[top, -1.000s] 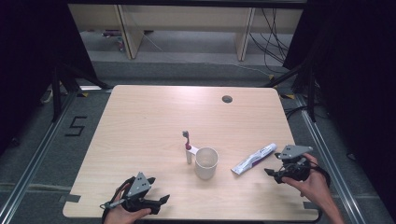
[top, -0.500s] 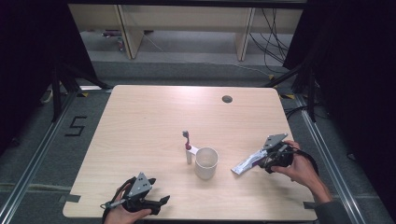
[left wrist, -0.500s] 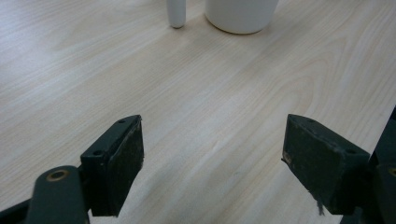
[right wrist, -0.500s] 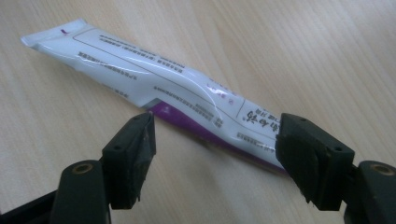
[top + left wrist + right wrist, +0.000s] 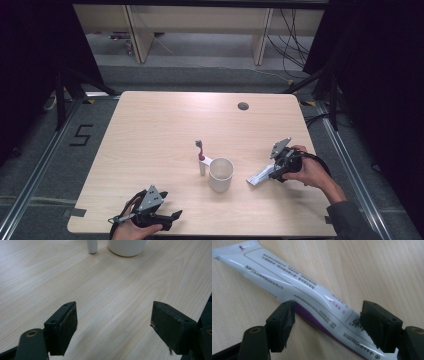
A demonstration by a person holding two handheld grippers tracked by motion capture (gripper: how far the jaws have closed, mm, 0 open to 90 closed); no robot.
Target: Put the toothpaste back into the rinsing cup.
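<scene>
Right gripper [image 5: 327, 325]: jaws spread wide, having just opened a little further, straddling the white and purple printed toothpaste tube [image 5: 294, 287], pads not pressing it.
Tube: lies flat on the pale wooden tabletop [image 5: 150, 130], right of the white round cup [image 5: 221, 174].
Left gripper [image 5: 113, 327]: jaws released, holding nothing, low over bare wood at the near edge.
Beside cup: white-handled toothbrush [image 5: 201, 159], standing upright, just left of it.

Near the middle of the pale wooden table [image 5: 150, 130] a white round cup [image 5: 221, 174] stands, with a white upright toothbrush [image 5: 201, 159] just beside it on the left. A white printed toothpaste tube [image 5: 260, 176] lies to its right.
</scene>
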